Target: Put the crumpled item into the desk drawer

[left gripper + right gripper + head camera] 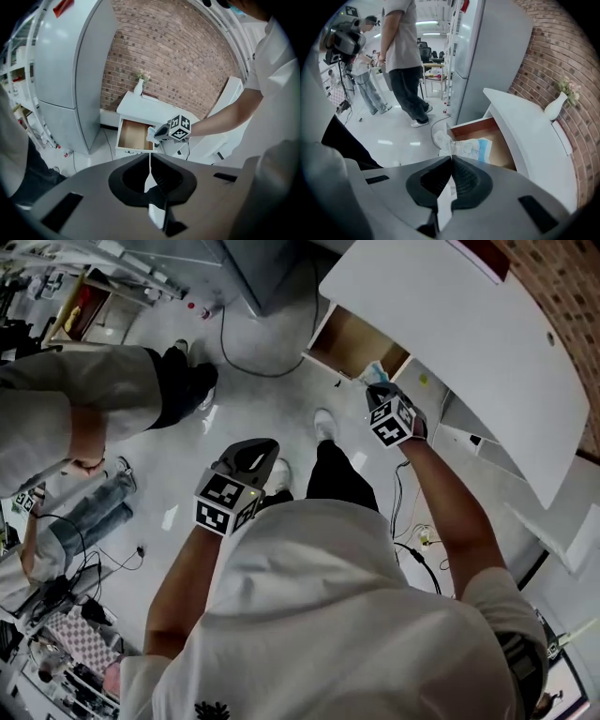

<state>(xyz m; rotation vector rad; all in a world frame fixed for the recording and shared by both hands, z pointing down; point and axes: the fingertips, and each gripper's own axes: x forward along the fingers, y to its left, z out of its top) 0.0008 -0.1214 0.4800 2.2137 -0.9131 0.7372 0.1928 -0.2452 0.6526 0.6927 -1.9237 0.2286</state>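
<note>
Pinching the crumpled item (471,149), a white and blue wad, the right gripper (451,158) had its jaws pressed together on the wad's near edge. It held the wad at the open front of the drawer (471,127) in the white desk (525,126), partly over the wooden bottom; whether it touched the wood could not be told. In the head view this sat toward 1 o'clock, at the end of an outstretched arm. The left gripper (255,456) hung well back from the desk near the view's centre, above the pale floor (262,399). Its jaws were closed tip to tip with nothing between them. A white vase (557,107) stood on the desktop against the brick wall (543,51). At 11 o'clock in the right gripper view a bystander (401,47) stood on the floor.
</note>
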